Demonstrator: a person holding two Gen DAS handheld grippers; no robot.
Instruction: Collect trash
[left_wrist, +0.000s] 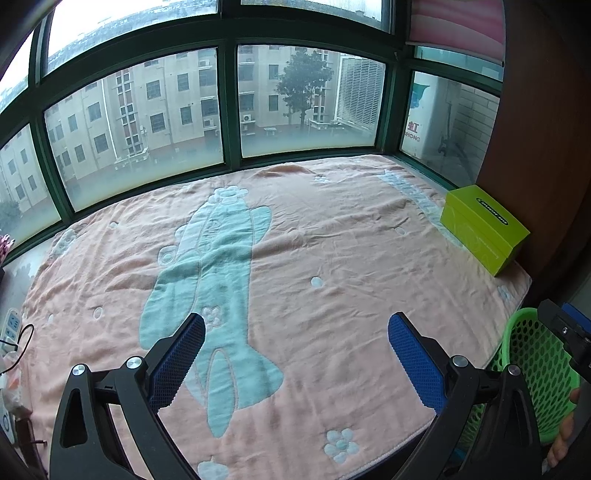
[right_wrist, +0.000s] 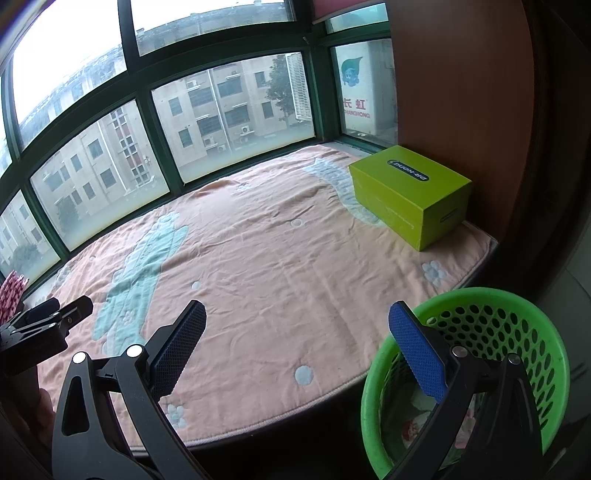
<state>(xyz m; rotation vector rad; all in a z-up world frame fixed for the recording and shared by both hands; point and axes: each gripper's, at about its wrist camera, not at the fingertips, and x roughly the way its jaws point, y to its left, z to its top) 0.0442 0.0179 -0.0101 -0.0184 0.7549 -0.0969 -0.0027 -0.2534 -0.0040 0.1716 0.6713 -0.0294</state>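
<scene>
Left gripper (left_wrist: 296, 334) spread wide, nothing held, over pink blanket (left_wrist: 332, 258). Right gripper (right_wrist: 296, 332) likewise spread, nothing held. Green basket (right_wrist: 517, 332) at blanket's right edge; crumpled stuff inside, probably trash (right_wrist: 421, 410). Lime box (right_wrist: 410, 192) far right corner.

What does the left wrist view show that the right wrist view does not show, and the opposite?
Only the left wrist view shows a white power strip with a black cable at the blanket's left edge.

Only the right wrist view shows the inside of the round green perforated plastic basket, where crumpled pale paper trash lies, and a pink patterned object by the window.

Both show the pink blanket with a pale blue cartoon figure, the lime green cardboard box beside the brown wall, and the green-framed window. The left tool and right tool are open and empty.
</scene>
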